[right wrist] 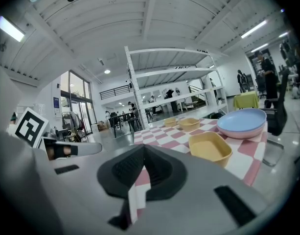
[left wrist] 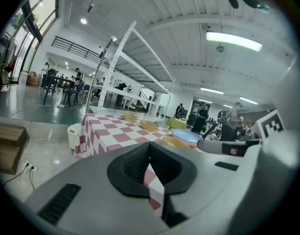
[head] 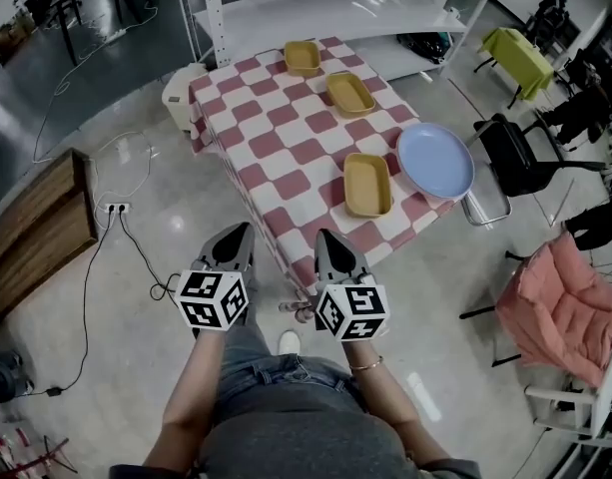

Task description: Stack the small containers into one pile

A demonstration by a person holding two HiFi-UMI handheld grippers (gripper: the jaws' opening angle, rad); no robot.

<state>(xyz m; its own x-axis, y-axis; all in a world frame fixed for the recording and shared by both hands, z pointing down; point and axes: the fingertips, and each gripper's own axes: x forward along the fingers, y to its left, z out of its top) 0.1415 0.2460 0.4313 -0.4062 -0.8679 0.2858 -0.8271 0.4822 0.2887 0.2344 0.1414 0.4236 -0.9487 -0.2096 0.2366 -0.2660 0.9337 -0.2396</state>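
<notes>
The checked table (head: 276,148) carries a far container (head: 303,58), a middle container (head: 350,93) and a near container (head: 367,184), spaced along its right edge. A plate (head: 435,160) sits at the near right corner.

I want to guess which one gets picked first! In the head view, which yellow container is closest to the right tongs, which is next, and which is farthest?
1. Near yellow container, at the front beside the blue plate, closest to the right tongs.
2. Middle yellow container, farther back on the table.
3. Far yellow container, at the back edge.
</notes>
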